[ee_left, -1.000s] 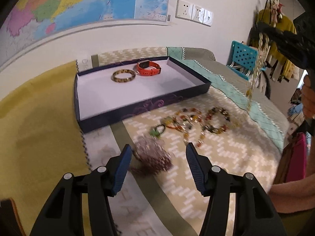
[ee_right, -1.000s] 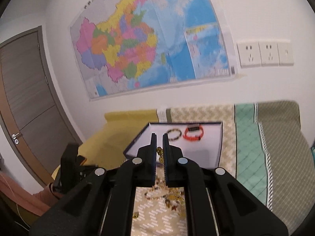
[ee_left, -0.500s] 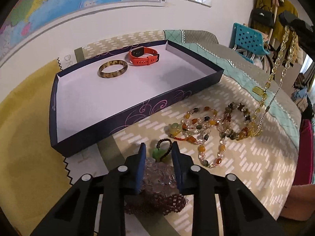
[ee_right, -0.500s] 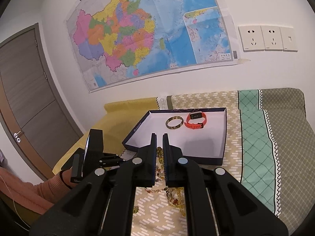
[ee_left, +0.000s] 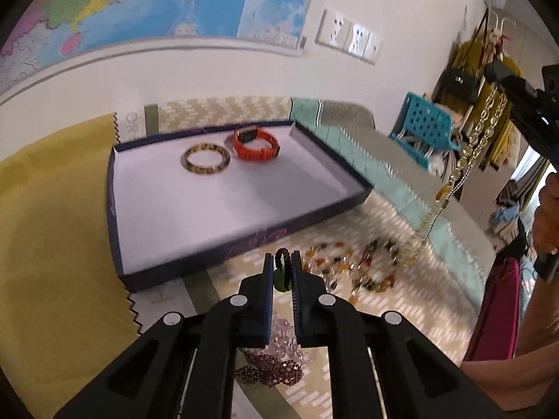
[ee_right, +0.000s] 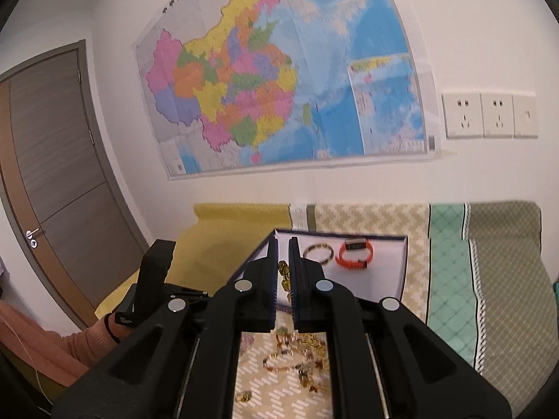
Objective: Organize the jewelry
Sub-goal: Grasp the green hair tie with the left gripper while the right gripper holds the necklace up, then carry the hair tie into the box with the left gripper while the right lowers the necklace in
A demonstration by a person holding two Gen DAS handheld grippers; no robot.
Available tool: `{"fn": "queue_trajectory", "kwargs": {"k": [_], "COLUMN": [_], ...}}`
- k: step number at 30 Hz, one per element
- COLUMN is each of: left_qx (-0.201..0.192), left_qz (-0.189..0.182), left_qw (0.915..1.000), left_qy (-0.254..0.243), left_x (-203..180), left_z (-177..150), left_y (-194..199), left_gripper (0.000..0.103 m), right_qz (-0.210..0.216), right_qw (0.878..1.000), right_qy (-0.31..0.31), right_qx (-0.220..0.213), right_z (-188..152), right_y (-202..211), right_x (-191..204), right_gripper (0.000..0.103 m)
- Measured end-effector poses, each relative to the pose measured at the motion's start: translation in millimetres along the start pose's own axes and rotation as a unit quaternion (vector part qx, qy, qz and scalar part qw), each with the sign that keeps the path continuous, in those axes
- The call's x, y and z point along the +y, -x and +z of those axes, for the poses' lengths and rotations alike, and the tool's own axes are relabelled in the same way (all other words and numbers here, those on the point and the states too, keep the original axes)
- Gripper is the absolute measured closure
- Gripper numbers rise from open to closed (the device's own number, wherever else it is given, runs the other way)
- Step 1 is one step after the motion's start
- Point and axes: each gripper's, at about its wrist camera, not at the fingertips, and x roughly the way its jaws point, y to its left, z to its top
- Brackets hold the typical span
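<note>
My left gripper (ee_left: pixel 282 262) is shut on a dark cord bracelet with a green charm (ee_left: pixel 281 276) and holds it above the bed, with clear and purple beads (ee_left: pixel 276 359) hanging below. My right gripper (ee_right: pixel 283 248) is shut on a gold chain necklace (ee_right: pixel 284 279), which also shows in the left wrist view (ee_left: pixel 464 160) hanging from high at the right. The dark blue tray (ee_left: pixel 167 269) holds a brown bangle (ee_left: pixel 205 159) and an orange watch (ee_left: pixel 256 145).
Several amber bead bracelets (ee_left: pixel 353 269) lie on the patterned bedspread in front of the tray. A yellow cloth (ee_left: pixel 52 244) lies to the left. A blue crate (ee_left: pixel 424 129) and hanging clothes stand at the right. A map and sockets (ee_right: pixel 489 115) are on the wall.
My left gripper closed on the beaded bracelet and lifted it off the bed toward the tray. My right gripper stays shut, holding the gold chain up.
</note>
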Motion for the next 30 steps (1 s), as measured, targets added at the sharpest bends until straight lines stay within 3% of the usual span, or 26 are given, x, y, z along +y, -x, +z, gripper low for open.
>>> {"fn": "queue_trajectory", "kwargs": {"k": [13,30], "left_qx": [-0.036,-0.033], "left_qz": [0.017,0.047], "left_qw": [0.9992,0.9983], "left_qy": [-0.003,-0.007], "left_x": [7.9,28.3], "left_z": [33.3,73.3], "left_y": [19.3,-8.8], "left_gripper": [0.095,0.095], "right_qz": [-0.002,-0.006], "right_qw": [1.000,1.000], "right_qy": [0.010,-0.006], "right_qx": [-0.012,0.007], "right_z": [37.6,62.5], "right_y": [-23.4,-91.8], "right_x": [-9.3,-31.0], "right_gripper": [0.097,0.097]}}
